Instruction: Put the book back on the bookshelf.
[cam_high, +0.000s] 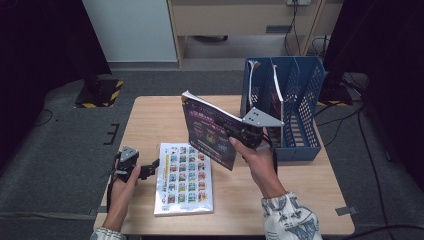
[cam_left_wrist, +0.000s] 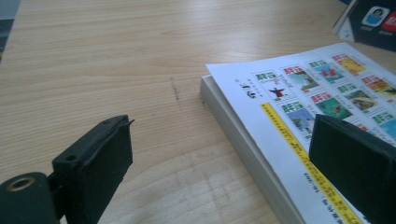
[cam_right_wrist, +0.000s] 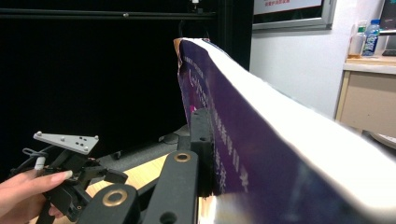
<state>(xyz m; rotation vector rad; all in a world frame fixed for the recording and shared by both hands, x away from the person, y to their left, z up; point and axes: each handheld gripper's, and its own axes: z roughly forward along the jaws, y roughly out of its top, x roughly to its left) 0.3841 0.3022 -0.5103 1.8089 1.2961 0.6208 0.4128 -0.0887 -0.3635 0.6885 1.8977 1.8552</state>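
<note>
Right claw (cam_high: 248, 134) clamped on purple book (cam_high: 209, 131), lifted above desk (cam_high: 150, 112) near blue file rack (cam_high: 295, 95). Left claw (cam_high: 150, 169) spread beside white book (cam_high: 183, 177). Risk: one-edge grip, book could pivot, slip, snag divider.

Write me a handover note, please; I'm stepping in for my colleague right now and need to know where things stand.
Right tool: shut on the purple book, held upright above the table, just in front of the blue file rack.
Left tool: open, holding nothing, resting at the left edge of the white book, which lies flat.
Done: purple book lifted; the rack already holds some items.
Left: likely slot the purple book into the rack, then pick up and file the white book.
</note>
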